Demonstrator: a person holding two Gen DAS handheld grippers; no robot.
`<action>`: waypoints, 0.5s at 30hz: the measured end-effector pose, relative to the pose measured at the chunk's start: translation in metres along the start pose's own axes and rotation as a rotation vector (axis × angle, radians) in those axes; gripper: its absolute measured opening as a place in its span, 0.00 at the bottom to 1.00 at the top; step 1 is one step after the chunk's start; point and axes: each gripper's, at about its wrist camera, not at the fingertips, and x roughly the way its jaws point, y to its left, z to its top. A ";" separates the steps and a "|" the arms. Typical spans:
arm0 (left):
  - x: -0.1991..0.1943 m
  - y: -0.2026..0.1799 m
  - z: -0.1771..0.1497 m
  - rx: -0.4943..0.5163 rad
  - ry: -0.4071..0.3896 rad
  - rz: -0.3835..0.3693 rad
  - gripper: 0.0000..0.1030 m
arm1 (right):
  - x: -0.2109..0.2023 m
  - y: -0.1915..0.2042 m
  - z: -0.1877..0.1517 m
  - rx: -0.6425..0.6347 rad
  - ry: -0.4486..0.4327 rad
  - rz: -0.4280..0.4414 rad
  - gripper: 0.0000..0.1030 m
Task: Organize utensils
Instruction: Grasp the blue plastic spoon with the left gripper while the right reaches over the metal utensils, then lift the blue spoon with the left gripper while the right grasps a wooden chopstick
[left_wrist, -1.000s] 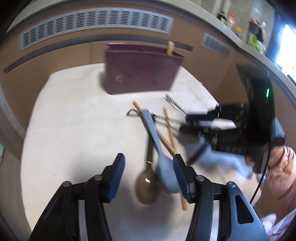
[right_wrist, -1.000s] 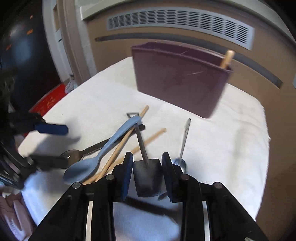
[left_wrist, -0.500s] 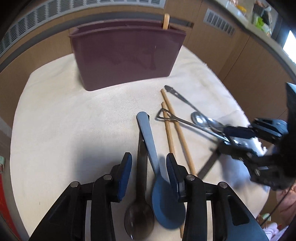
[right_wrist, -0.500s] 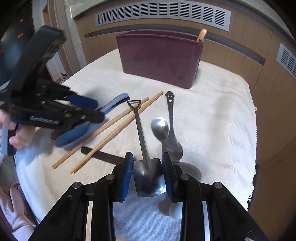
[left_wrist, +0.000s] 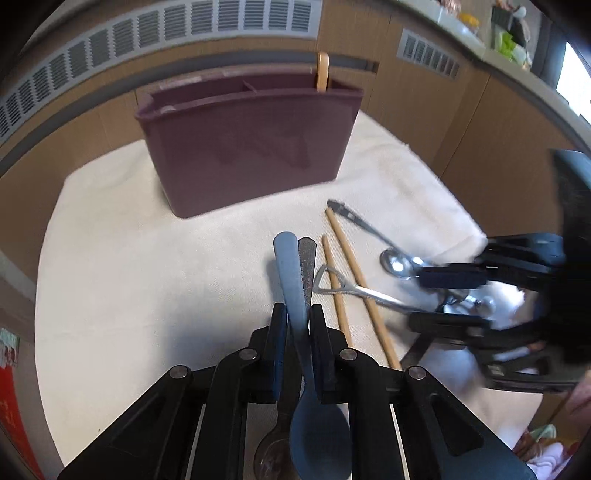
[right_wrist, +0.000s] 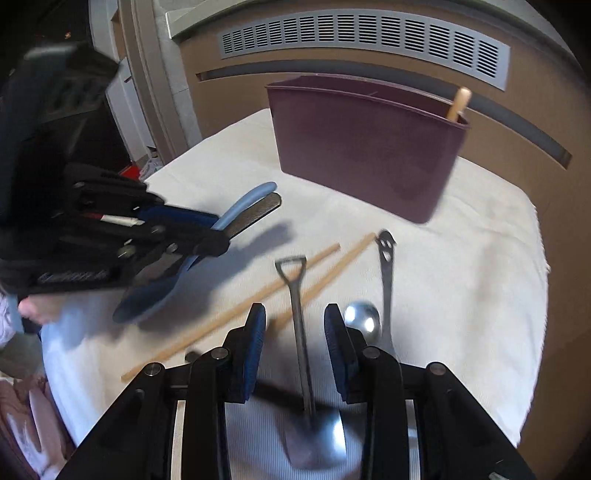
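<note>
My left gripper (left_wrist: 297, 317) is shut on a blue spoon (left_wrist: 295, 295) and a dark metal spoon (left_wrist: 307, 266) together, lifted off the cloth; it also shows in the right wrist view (right_wrist: 207, 236). My right gripper (right_wrist: 295, 321) is open, its fingers either side of the handle of a shovel-shaped metal spoon (right_wrist: 299, 332), apart from it. Two wooden chopsticks (right_wrist: 258, 299) and a silver spoon (right_wrist: 364, 321) with a smiley-handled utensil (right_wrist: 386, 266) lie on the cloth. The maroon utensil holder (left_wrist: 251, 147) stands at the back with a wooden stick (left_wrist: 322, 72) in it.
The table is covered with a white cloth (left_wrist: 147, 277). Wooden cabinet panels with vents (right_wrist: 362, 37) stand behind it. The table's right edge (right_wrist: 539, 295) drops off close to the utensils. A dark utensil handle (left_wrist: 417, 350) lies under my right gripper.
My left gripper has closed on the blue and dark spoons and raised them. My right gripper has opened somewhat and now straddles the shovel spoon's handle instead of its blade.
</note>
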 end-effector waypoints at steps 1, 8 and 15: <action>-0.006 0.002 -0.001 -0.009 -0.018 -0.005 0.12 | 0.009 -0.002 0.006 0.003 0.010 0.013 0.30; -0.042 0.008 0.000 -0.068 -0.176 -0.003 0.10 | 0.016 0.005 0.008 -0.004 0.047 -0.077 0.05; -0.085 0.012 0.004 -0.091 -0.310 0.000 0.09 | -0.047 0.008 -0.001 0.047 -0.085 -0.061 0.04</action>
